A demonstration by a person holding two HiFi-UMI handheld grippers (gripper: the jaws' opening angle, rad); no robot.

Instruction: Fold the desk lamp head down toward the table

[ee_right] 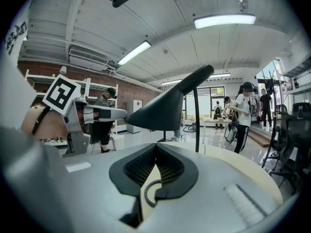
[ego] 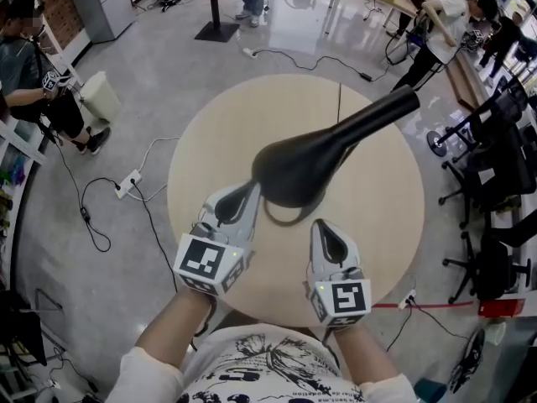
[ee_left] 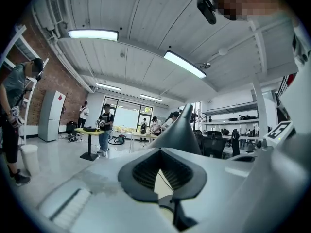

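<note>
The black desk lamp head (ego: 294,170) hangs over the middle of the round beige table (ego: 377,225), its arm running up to the right. A dark ring (ego: 284,219) lies on the table below it. My left gripper (ego: 249,190) is shut, its tip right at the head's left edge; whether they touch I cannot tell. In the left gripper view the lamp head (ee_left: 181,130) rises just past the left gripper (ee_left: 163,152). My right gripper (ego: 323,225) is shut and empty, just short of the head's near rim. The right gripper view shows the lamp head (ee_right: 165,108) above the right gripper (ee_right: 156,147).
The table's near edge is close to my body. Office chairs (ego: 491,175) stand at the right. A power strip (ego: 128,183) and cables lie on the floor at the left. A person (ego: 33,74) stands at the far left, others at the back.
</note>
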